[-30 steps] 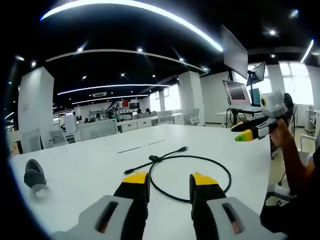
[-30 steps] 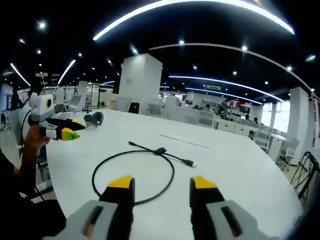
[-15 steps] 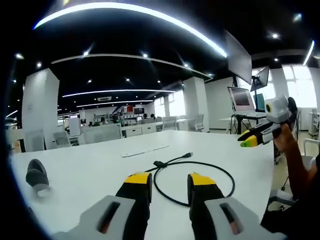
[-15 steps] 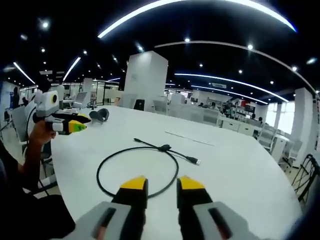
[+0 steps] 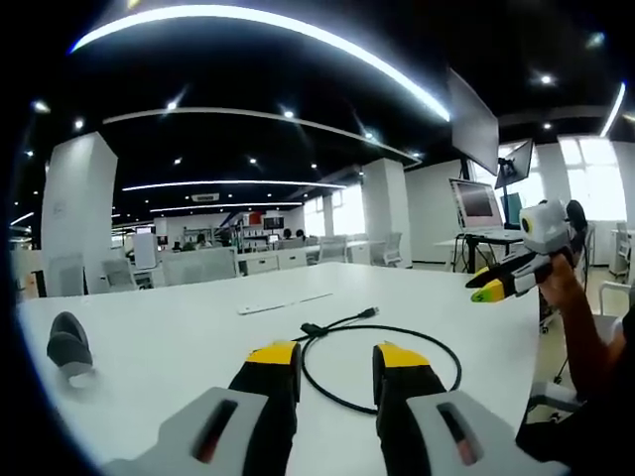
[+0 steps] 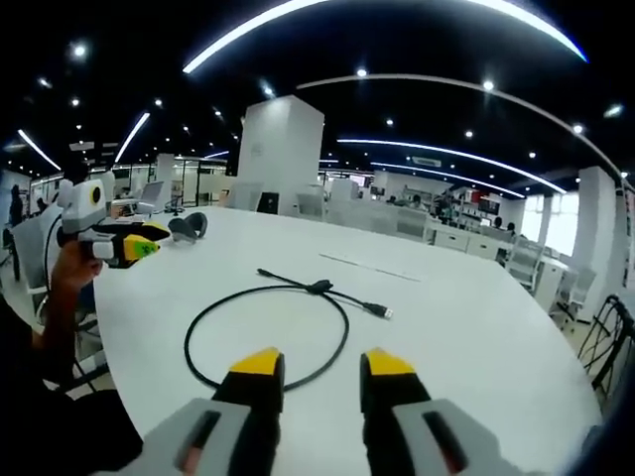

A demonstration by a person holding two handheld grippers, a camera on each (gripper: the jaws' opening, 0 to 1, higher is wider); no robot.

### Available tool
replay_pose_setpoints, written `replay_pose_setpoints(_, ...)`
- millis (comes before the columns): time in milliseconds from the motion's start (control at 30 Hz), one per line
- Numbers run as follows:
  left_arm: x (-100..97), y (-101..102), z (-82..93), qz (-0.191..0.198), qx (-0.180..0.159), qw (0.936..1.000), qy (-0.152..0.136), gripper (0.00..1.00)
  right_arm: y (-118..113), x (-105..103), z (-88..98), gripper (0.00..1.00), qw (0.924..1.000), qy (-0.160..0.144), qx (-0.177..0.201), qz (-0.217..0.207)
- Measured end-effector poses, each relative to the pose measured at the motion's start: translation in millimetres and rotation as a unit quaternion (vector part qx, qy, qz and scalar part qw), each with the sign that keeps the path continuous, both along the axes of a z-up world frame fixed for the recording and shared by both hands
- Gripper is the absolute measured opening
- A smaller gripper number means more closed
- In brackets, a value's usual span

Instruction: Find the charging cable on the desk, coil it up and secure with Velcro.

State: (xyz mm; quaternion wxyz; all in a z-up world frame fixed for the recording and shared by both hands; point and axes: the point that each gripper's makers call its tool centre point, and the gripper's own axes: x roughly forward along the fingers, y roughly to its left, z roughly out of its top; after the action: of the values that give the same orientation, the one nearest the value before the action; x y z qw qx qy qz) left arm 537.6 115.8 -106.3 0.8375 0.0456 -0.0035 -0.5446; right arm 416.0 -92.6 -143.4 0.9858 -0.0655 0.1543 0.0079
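Thin black charging cable (image 5: pixel 382 362) lies in one loose loop on the white desk (image 6: pixel 476 327), untouched. Left gripper (image 5: pixel 335 357) and right gripper (image 6: pixel 317 363) hover with jaws apart, empty. We should pinch near the crossover, keeping the loop flat.

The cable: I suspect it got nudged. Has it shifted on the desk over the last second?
No. The cable keeps its loop, with the crossing and plug lying by the thin white strip as before; only the cameras moved.
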Motion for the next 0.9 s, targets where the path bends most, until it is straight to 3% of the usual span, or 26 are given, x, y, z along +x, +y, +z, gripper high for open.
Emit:
replay_pose_setpoints(333, -6.1, -3, -1.0, -0.009, -0.001, 0.9999, 0.005, 0.29, -2, -2, -5.7, 0.30, 0.9999, 0.011, -0.006, -0.004)
replay_pose_setpoints(533, -10.7, 0, 7.8, -0.020, -0.024, 0.9994, 0.011, 0.28, 3, -3, 4.2, 0.33, 0.9999, -0.009, 0.008, 0.009)
replay_pose_setpoints(900, -10.2, 1, 10.5, -0.024, -0.024, 0.9994, 0.005, 0.28, 2, 1, -1.1, 0.32, 0.9999, 0.009, 0.001, 0.010)
